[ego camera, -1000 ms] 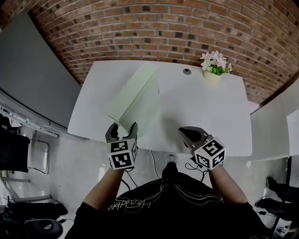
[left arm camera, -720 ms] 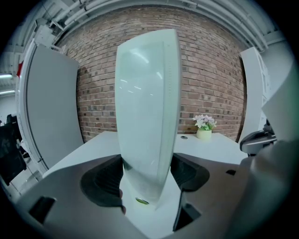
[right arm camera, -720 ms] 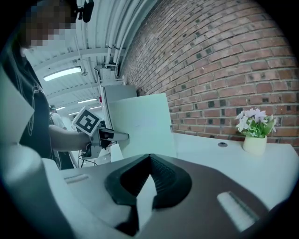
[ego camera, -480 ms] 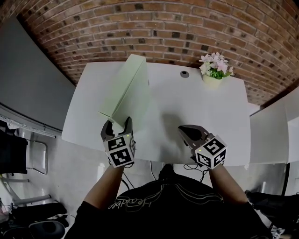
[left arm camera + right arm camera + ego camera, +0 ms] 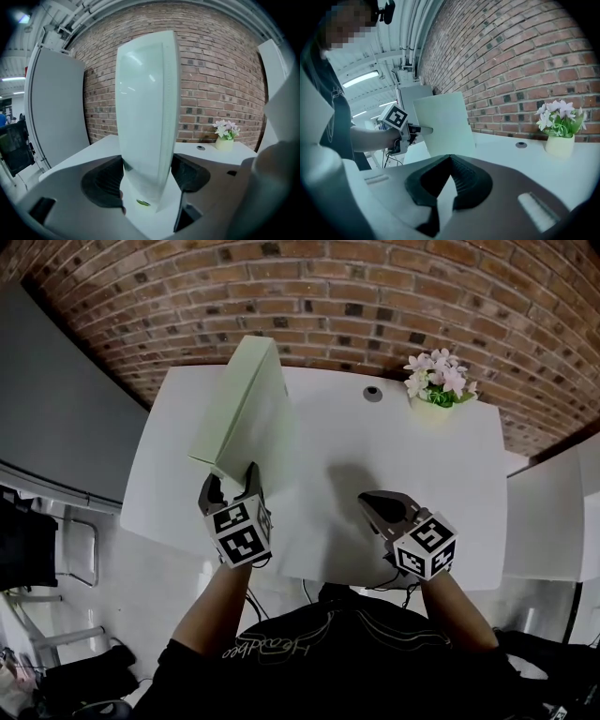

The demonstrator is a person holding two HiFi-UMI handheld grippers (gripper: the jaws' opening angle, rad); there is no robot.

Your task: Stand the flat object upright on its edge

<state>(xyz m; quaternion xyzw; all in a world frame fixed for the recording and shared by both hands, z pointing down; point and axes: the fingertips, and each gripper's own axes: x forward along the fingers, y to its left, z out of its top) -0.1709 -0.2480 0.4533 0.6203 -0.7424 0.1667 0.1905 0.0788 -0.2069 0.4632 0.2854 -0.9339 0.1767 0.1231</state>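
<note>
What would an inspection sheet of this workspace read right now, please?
Surface: white table, one grommet hole.
Job's things: pale green board raised steeply, its near end clamped; whether it touches the table cannot be told.
Clutter: flower pot at the far right, by the wall.
Tongs: left tongs shut on the board; right tongs shut, empty, over the near edge.
Cables: a lead hangs under the left tongs.
Surroundings: brick wall behind; grey panel left.
</note>
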